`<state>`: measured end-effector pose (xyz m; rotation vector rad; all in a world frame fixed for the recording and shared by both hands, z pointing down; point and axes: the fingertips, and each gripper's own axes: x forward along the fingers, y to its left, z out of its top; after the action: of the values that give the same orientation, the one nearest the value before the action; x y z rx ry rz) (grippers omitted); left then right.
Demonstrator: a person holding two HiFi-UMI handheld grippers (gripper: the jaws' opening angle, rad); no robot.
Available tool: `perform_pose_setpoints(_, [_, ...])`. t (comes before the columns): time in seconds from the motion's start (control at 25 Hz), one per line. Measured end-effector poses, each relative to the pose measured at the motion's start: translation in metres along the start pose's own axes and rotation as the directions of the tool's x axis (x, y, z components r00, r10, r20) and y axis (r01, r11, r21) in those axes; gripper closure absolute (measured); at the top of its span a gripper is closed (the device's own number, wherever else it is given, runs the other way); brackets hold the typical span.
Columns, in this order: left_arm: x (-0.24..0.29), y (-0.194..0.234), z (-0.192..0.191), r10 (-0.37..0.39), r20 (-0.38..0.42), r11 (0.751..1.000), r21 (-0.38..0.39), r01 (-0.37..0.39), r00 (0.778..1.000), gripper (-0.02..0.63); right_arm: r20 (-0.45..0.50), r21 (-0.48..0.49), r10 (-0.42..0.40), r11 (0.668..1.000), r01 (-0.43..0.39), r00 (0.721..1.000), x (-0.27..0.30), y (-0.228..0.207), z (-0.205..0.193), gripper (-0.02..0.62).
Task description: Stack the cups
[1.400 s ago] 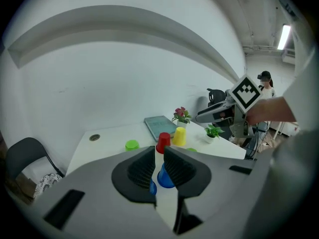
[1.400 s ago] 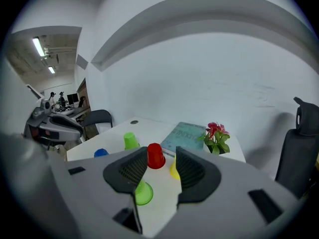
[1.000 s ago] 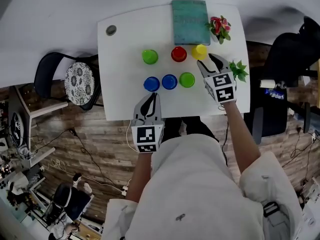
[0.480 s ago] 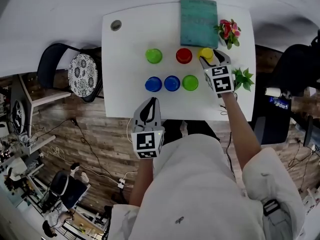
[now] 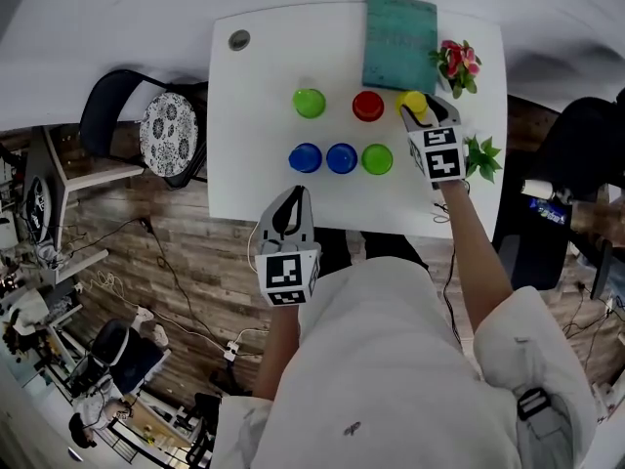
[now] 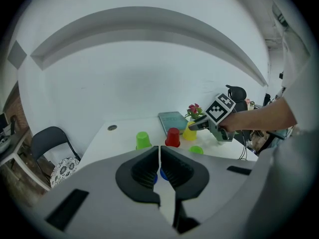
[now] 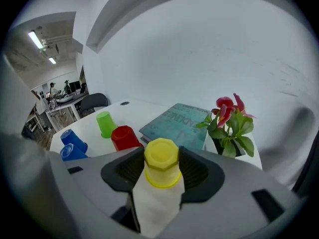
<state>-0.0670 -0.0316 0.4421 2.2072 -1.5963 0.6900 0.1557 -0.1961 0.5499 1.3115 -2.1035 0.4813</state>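
Note:
Six upturned cups stand on the white table point(image 5: 254, 96). The back row holds a green cup point(image 5: 310, 103), a red cup point(image 5: 368, 106) and a yellow cup point(image 5: 414, 101). In front stand two blue cups point(image 5: 305, 157) point(image 5: 341, 158) and another green cup point(image 5: 377, 158). My right gripper point(image 5: 422, 107) reaches over the back right. Its jaws have just been closing, and its pads touch both sides of the yellow cup point(image 7: 161, 158), which still stands on the table. My left gripper point(image 5: 291, 203) is shut and empty at the table's near edge, below the blue cups.
A teal book point(image 5: 398, 29) lies at the back edge, behind the red and yellow cups. A potted red flower point(image 5: 457, 62) and a small green plant point(image 5: 481, 157) stand along the right edge. A round grommet point(image 5: 238, 39) sits at the back left. A chair point(image 5: 161, 130) stands left of the table.
My right gripper has moved away from me and down from beside the front green cup, until its jaws flank the yellow cup. The left gripper has barely moved.

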Motion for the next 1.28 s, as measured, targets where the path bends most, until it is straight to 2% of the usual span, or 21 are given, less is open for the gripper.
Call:
perform_pose_setpoints(0.24, [-0.003,0.0,0.009,-0.003,0.027,1.0,0.003,0.003,1.0,0.577,0.034,-0.012,0.014,1.0,-0.014,0.999,-0.025,0.009,0.016,0.374])
perform_pose_setpoints(0.92, [-0.017,0.005,0.027,-0.016,0.119,1.0,0.014,0.014,0.993,0.577,0.086,-0.14,0.158,0.98,-0.145,0.984,-0.094,0.086,0.041,0.375])
perform_pose_setpoints(1.28, [-0.023,0.011,0.025,-0.021,0.129,1.0,0.0,0.022,0.991,0.577,0.06,-0.189,0.236,0.957,-0.221,0.97,-0.105,0.125,0.039,0.376])
